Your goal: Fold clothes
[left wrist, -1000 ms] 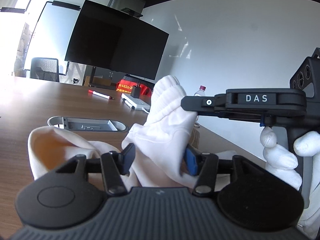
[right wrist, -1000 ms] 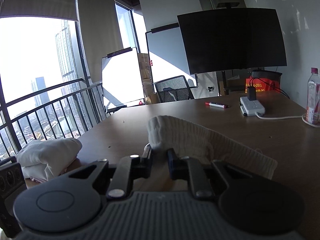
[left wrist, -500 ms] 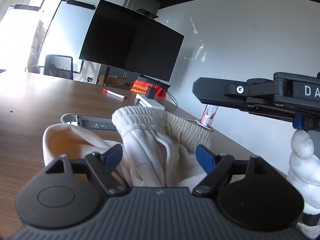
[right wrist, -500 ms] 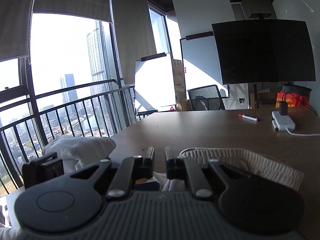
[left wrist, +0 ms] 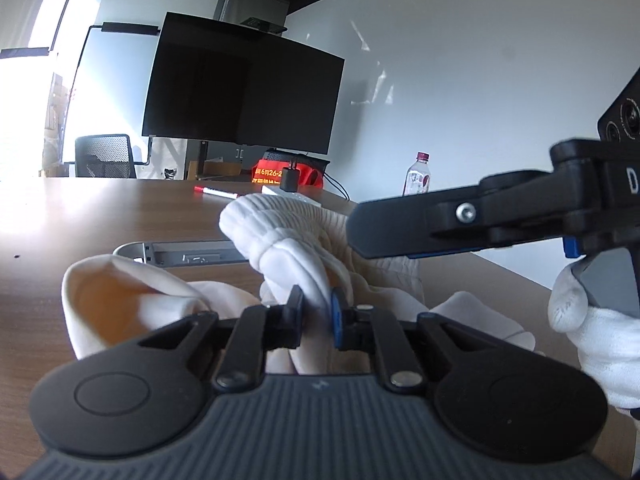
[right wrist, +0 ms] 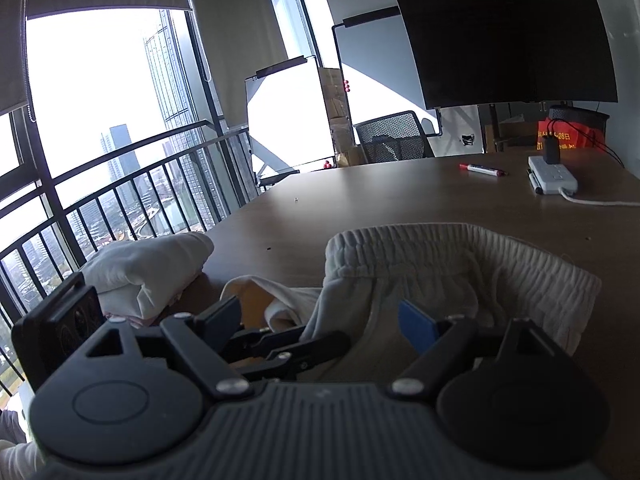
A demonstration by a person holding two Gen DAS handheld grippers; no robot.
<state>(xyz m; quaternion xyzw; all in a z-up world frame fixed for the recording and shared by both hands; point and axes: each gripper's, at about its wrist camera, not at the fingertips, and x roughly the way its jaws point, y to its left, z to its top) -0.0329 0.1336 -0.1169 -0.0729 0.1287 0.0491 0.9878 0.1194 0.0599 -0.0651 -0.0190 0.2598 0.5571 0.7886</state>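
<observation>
A cream garment with a ribbed elastic waistband (left wrist: 280, 224) lies bunched on the brown table (left wrist: 100, 216). My left gripper (left wrist: 316, 312) is closing, and its pads pinch a fold of the fabric just below the waistband. The right gripper's finger (left wrist: 400, 232) hangs over the garment from the right, held by a white-gloved hand (left wrist: 592, 332). In the right wrist view the right gripper (right wrist: 320, 320) is opening wide above the garment (right wrist: 440, 256), with its pads off the cloth. The left gripper's black fingers (right wrist: 288, 344) show below it, clamped on the fabric.
A folded white pile (right wrist: 148, 268) sits at the table's left edge by the window railing. A red marker (right wrist: 480, 169), a power strip (right wrist: 552, 176) and a water bottle (left wrist: 418, 174) lie farther back. A metal cable recess (left wrist: 180, 250) is set in the table. A dark monitor (left wrist: 240, 84) stands behind.
My left gripper has shut on a fold of the cream garment. The right gripper has opened wide and let go of the waistband, which has sunk towards the table.
</observation>
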